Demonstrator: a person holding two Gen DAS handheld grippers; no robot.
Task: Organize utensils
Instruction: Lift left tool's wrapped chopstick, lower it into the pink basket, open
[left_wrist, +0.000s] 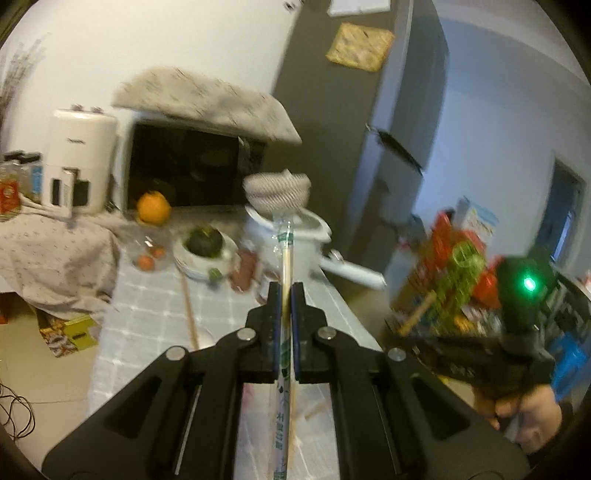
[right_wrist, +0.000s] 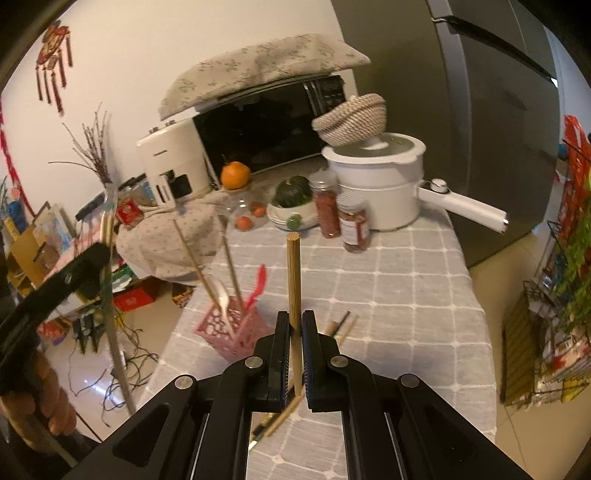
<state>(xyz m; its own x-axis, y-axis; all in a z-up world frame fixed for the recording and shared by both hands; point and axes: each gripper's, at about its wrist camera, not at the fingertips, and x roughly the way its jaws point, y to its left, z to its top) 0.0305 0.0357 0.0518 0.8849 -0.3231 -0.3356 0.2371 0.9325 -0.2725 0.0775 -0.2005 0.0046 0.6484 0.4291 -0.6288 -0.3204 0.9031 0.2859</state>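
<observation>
My left gripper (left_wrist: 286, 291) is shut on a plastic-wrapped pair of chopsticks (left_wrist: 285, 254), which points up and away between the pads. My right gripper (right_wrist: 294, 325) is shut on a bare wooden chopstick (right_wrist: 293, 273) held upright above the table. Just left of it on the grey checked tablecloth (right_wrist: 406, 295) stands a pink utensil holder (right_wrist: 240, 332). It holds a white spoon (right_wrist: 221, 295), a red utensil (right_wrist: 260, 282) and wooden chopsticks. Loose chopsticks (right_wrist: 343, 326) lie on the cloth beside and under the right gripper.
At the table's far end stand a white pot (right_wrist: 380, 184) with a woven bowl on its lid, two spice jars (right_wrist: 354, 225), a squash in a bowl (right_wrist: 293, 203), an orange and a microwave (right_wrist: 266, 125). A fridge (right_wrist: 498, 129) and snack racks stand to the right.
</observation>
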